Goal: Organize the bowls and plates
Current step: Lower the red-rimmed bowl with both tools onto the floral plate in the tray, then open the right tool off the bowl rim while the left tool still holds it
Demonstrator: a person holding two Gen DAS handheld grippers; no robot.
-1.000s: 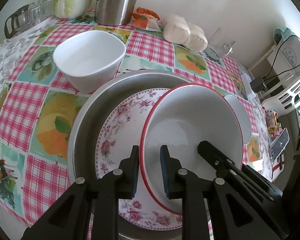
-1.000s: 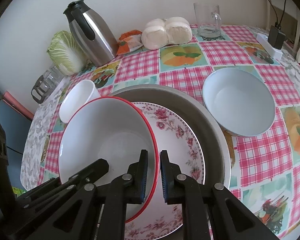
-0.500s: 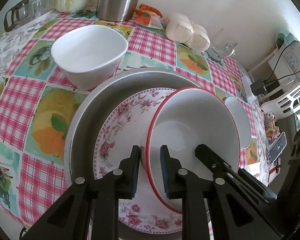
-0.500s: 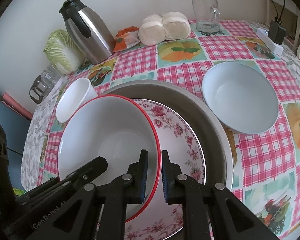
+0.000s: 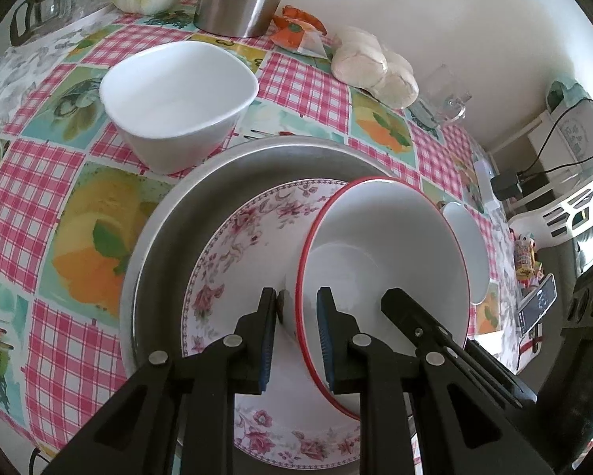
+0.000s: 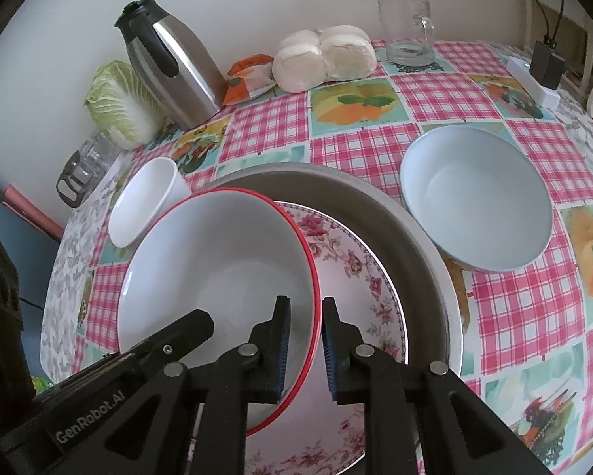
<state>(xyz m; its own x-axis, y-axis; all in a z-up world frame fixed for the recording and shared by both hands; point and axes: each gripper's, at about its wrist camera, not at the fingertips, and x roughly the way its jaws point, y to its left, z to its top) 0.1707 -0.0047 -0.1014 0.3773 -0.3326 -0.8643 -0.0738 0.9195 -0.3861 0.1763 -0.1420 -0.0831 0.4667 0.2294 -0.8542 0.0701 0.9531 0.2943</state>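
Well, the worktop (image 6: pixel 375 138) fills both views under a checked pink cloth with fruit panels. Centre frame sits a wide grey metal tray (image 6: pixel 407 229), and inside it a floral plate (image 6: pixel 359 273). Over that plate is the red-rimmed bowl (image 6: pixel 225 277), tilted, its base hidden from me, so I cannot tell whether it has landed yet. A pale blue bowl (image 6: pixel 478 202) stands on the cloth at right of the right wrist view, just beside the tray. A squarish white bowl (image 5: pixel 177 99) stands at upper left of the left wrist view, also close to the tray.

The left gripper (image 5: pixel 296 336) is nearly closed on the bowl's rim, one finger outside the wall and one inside. The right gripper (image 6: pixel 304 340) straddles the opposite rim the same way, but its jaws are opening, and a sliver of space shows beside the red edge.

The risk I see is lopsided support. If the right side frees the rim while the bowl hangs tilted, its weight would swing onto the left grip alone, and the glazed rim could slip through the pads. It might then drop onto the floral plate, chip it, or slide off centre against the tray wall.
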